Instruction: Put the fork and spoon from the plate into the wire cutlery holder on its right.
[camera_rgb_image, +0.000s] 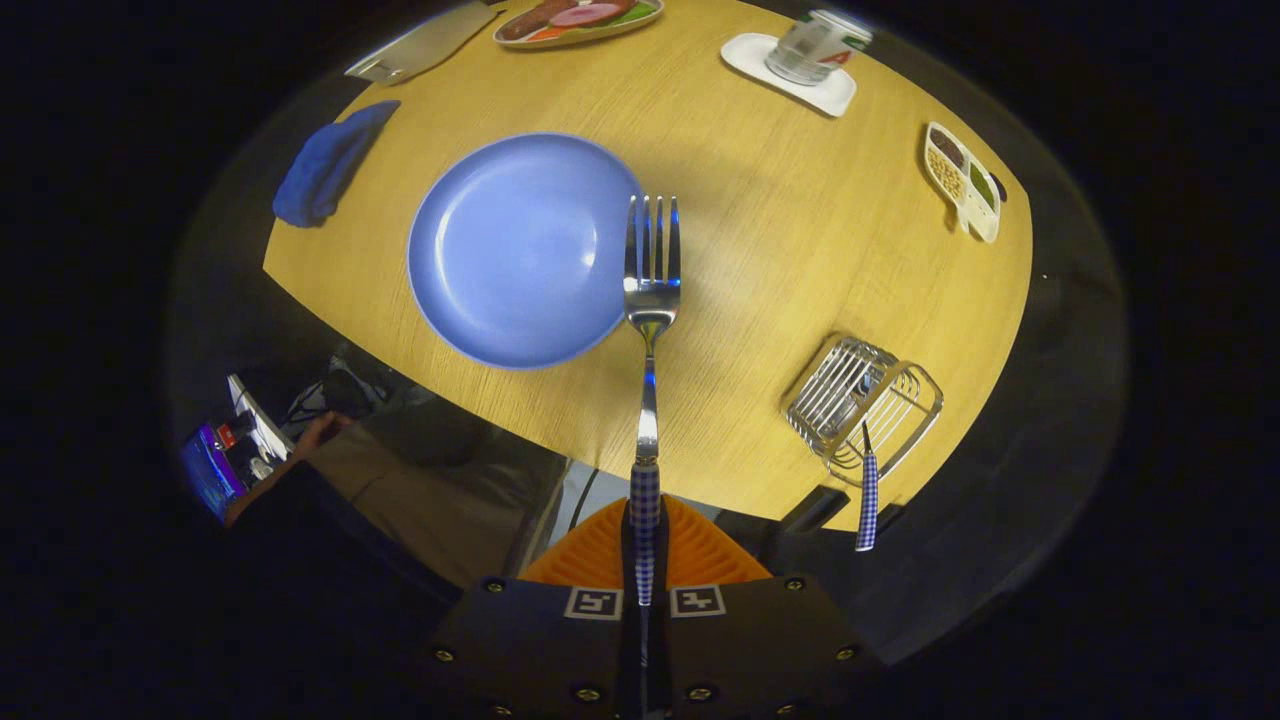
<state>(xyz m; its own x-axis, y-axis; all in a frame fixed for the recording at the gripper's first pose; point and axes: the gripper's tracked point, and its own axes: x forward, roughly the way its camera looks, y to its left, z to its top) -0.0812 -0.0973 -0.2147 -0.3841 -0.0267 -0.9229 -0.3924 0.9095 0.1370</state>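
1. The gripper (645, 545) clamps the checked handle of the silver metal fork (650, 300), tines forward, lifted for carrying.
2. Right of the fork: silver wire cutlery holder (862, 400), a checked-handled utensil (867, 495), presumably the spoon, already inside.
3. Left of the fork: emptied round blue plate (515, 250) on the wooden surface (790, 250).

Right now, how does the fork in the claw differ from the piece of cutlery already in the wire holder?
The fork is clamped by its handle in the claw, tines pointing away above the table; the other utensil stands in the wire holder, handle sticking out. The fork's head shows plainly; the other utensil's head is hidden among the wires. Both have checked handles.
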